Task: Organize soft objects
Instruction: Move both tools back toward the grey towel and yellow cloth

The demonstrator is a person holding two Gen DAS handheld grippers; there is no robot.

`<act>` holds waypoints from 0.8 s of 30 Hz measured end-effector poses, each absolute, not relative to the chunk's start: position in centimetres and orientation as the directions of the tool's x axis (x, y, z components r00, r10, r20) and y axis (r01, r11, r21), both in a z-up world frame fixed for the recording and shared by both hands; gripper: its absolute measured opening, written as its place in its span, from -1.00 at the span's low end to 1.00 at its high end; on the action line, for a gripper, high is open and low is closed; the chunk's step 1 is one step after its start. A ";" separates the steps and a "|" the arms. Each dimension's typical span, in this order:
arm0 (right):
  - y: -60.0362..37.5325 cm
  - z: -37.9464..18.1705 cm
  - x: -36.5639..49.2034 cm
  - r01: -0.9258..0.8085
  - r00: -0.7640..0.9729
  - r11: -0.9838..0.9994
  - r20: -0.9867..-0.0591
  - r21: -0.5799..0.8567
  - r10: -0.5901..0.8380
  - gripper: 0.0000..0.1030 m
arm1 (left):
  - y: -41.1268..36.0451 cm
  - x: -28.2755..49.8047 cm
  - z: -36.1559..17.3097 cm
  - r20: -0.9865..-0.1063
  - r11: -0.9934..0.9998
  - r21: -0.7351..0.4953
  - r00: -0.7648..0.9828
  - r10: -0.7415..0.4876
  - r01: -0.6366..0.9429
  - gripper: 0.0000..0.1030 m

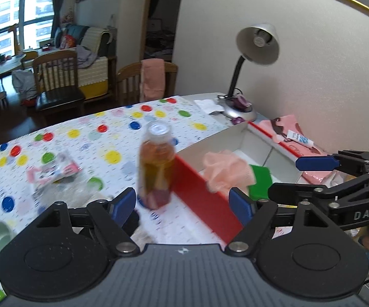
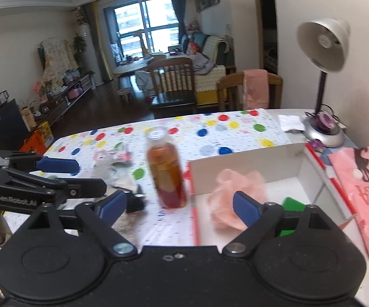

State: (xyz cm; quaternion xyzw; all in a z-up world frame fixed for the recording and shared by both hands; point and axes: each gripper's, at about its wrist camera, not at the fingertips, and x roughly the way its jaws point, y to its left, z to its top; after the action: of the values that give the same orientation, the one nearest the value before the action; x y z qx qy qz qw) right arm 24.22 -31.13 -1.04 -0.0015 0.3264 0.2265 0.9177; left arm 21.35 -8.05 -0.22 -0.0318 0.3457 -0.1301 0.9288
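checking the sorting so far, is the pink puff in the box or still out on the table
In. The pink puff sits on the white floor of the box, inside its red wall, beside a green item.

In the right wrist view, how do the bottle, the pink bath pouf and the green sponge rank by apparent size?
1. Bottle and pink bath pouf: look similar, so unranked.
2. Green sponge: smallest, but partly hidden.
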 end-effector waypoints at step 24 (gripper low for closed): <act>-20.5 -4.1 18.8 -0.459 0.609 0.864 -0.635 0.207 0.475 0.95 | 4.3 14.6 -5.6 -0.602 0.975 -0.182 0.770 -0.212 0.126 0.98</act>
State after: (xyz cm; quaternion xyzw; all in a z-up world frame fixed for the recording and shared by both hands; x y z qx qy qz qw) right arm 18.85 -20.50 -4.15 0.0116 0.3573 0.2605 0.8969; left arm 14.58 4.25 -5.62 -0.0657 0.3272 -0.0903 0.9383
